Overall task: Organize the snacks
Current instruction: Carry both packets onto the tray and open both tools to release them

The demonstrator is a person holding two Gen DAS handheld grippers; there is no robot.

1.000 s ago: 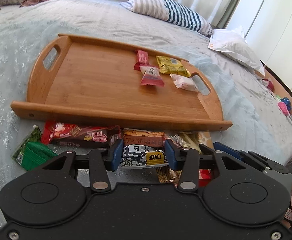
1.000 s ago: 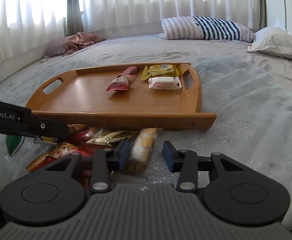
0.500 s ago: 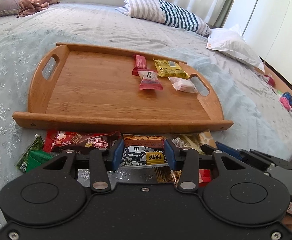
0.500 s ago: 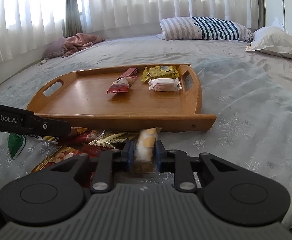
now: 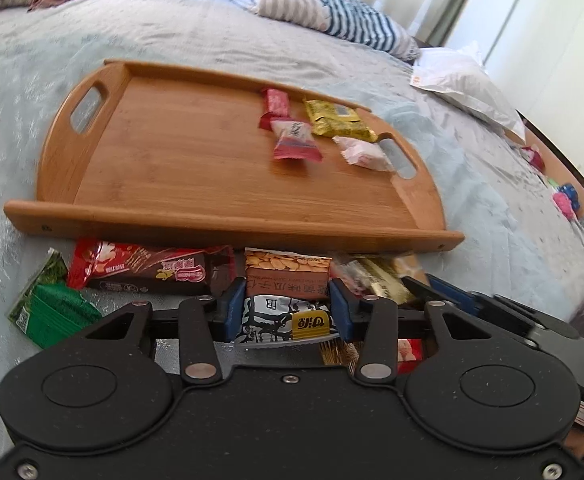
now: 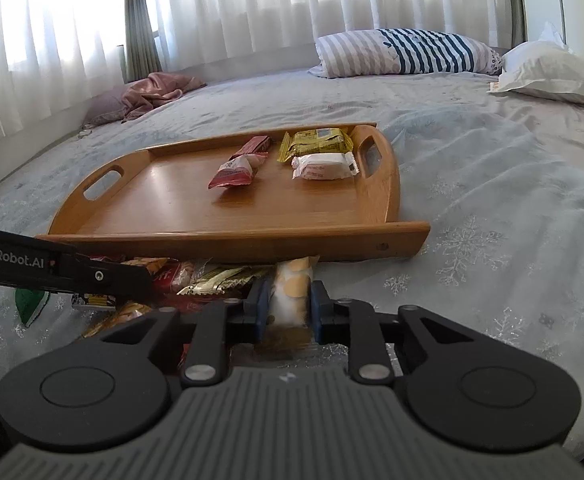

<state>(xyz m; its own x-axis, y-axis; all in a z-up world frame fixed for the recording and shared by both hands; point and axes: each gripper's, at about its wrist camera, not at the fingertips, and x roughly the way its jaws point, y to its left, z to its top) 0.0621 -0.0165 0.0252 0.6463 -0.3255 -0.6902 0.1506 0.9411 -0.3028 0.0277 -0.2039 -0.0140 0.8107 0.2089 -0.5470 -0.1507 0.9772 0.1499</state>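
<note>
Pick-up step: the right gripper [image 6: 290, 310] pinches a pale clear-wrapped biscuit packet [image 6: 292, 288] while the left gripper [image 5: 288, 312] brackets a black-and-white foil snack packet [image 5: 284, 320] (contact unclear); next, lift onto the wooden handled tray [image 6: 228, 236].

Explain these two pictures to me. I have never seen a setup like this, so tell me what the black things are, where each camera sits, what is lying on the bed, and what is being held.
There is no robot here. A person holds a hand-held two-finger tool in each hand, and each tool carries a wide-angle camera looking forward along its fingers; the black shape at the bottom of each picture is that tool's own body.

One picture comes from the left tool, the other from the right tool.

On the bed lies a wooden tray holding four wrapped snacks, among them a yellow packet and a white packet. More snacks lie in a pile on the bed in front of the tray.

The right tool is closed on a pale biscuit packet. The left tool is open, its fingers either side of a black-and-white packet.
</note>
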